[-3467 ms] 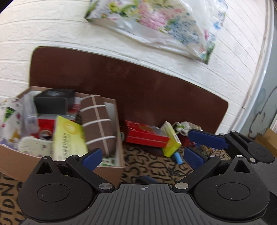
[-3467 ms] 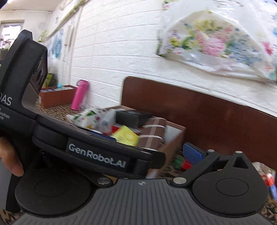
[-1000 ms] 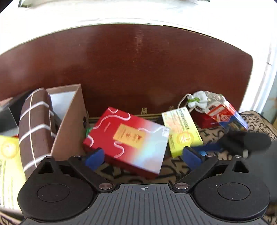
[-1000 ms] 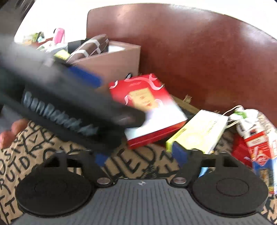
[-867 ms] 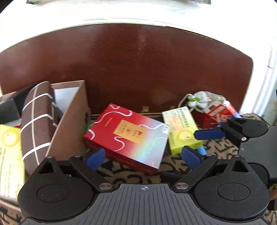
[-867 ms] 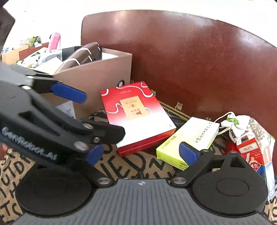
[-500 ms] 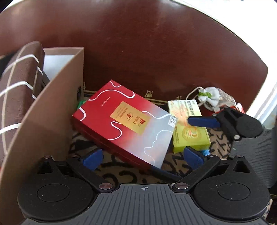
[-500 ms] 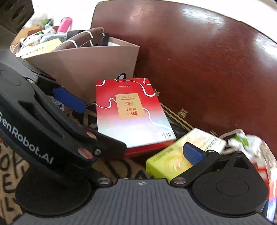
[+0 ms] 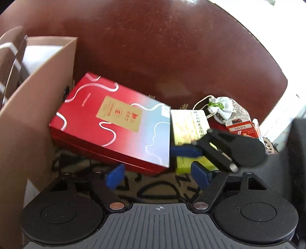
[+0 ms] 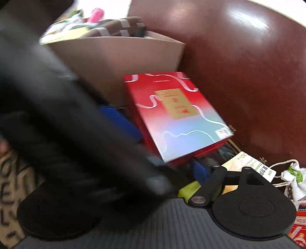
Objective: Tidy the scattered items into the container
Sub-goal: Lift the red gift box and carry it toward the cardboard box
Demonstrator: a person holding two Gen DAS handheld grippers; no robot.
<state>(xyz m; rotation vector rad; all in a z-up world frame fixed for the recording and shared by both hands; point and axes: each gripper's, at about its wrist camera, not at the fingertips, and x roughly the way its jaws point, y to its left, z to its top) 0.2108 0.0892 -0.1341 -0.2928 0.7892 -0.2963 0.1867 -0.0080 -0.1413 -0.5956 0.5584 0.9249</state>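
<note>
- Brown curved backboard (image 9: 172,47) fills the rear of both views; a patterned cloth with black letters (image 9: 158,189) covers the surface below.
- Red box (image 9: 112,122), flat, with white ribbon lines, a gold label and a pale blue end, lies tilted, its 9 o'clock edge against the container (image 9: 32,107).
- Container is tan cardboard; a brown striped roll (image 10: 118,26) sticks above its rim.
- Yellow box (image 9: 188,130) sits just beside the red box at its 3 o'clock; a white drawstring pouch (image 9: 221,109) and a small red-and-white carton (image 9: 242,127) lie further toward 2 o'clock.
- Left gripper (image 9: 156,176) is spread wide, blue pads near the red box's near edge, holding nothing.
- Right gripper (image 9: 183,157) reaches in from 3 o'clock over the yellow box, fingers apart, touching nothing I can confirm.
- Right wrist view alone shows the container's contents and a pink bottle (image 10: 96,14) at 11 o'clock; the left gripper blurs across its left half.
- Open cloth lies only at 6 o'clock of the red box.
</note>
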